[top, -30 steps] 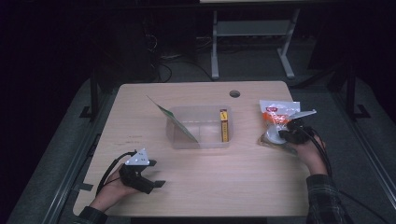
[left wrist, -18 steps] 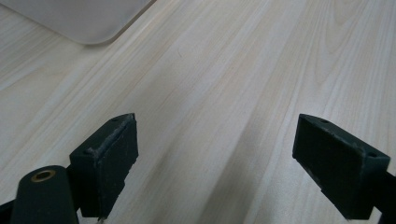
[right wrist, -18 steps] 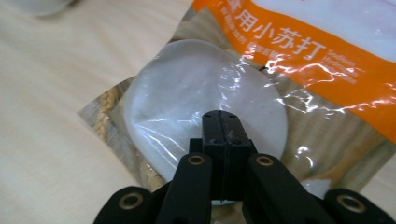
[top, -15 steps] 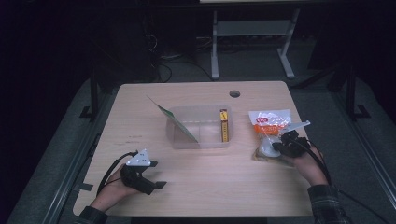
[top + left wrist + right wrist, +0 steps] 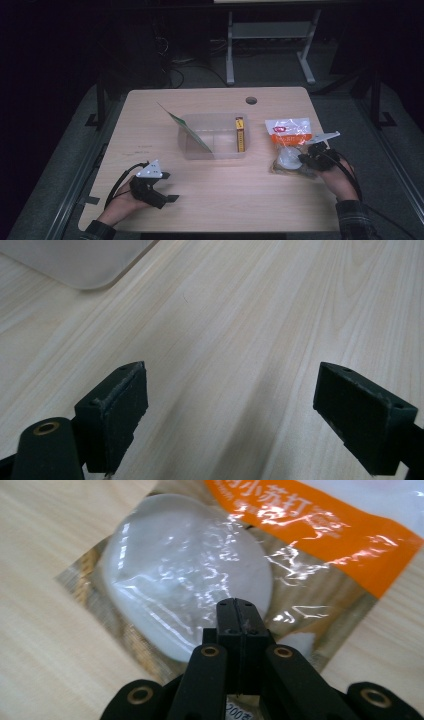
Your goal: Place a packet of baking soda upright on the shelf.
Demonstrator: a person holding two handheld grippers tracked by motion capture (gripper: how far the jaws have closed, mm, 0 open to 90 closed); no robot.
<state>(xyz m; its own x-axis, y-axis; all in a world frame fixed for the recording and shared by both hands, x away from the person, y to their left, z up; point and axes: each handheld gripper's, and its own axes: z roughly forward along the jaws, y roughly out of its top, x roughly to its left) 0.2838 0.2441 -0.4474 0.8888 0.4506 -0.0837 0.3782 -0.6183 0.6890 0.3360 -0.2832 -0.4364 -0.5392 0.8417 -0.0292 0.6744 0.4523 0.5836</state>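
Note:
A clear plastic bag (image 5: 289,145) with an orange and white label and a white round lump inside lies on the right of the wooden table (image 5: 240,200). My right gripper (image 5: 306,159) is shut on the bag's near edge. In the right gripper view the jaws (image 5: 239,615) stand pressed together over the bag (image 5: 190,595). My left gripper (image 5: 167,187) rests at the front left of the table, open. Between its fingers (image 5: 230,390) there is only bare wood.
A clear plastic container (image 5: 215,152) stands mid-table with a yellow box (image 5: 240,134) upright inside it. A green and white card (image 5: 187,131) leans on its left end. A cable hole (image 5: 251,100) is near the far edge. The container's corner (image 5: 80,260) lies ahead of the left gripper.
My right gripper has moved left and toward the table's front edge, and the bag has come along with it. The left gripper has stayed put.

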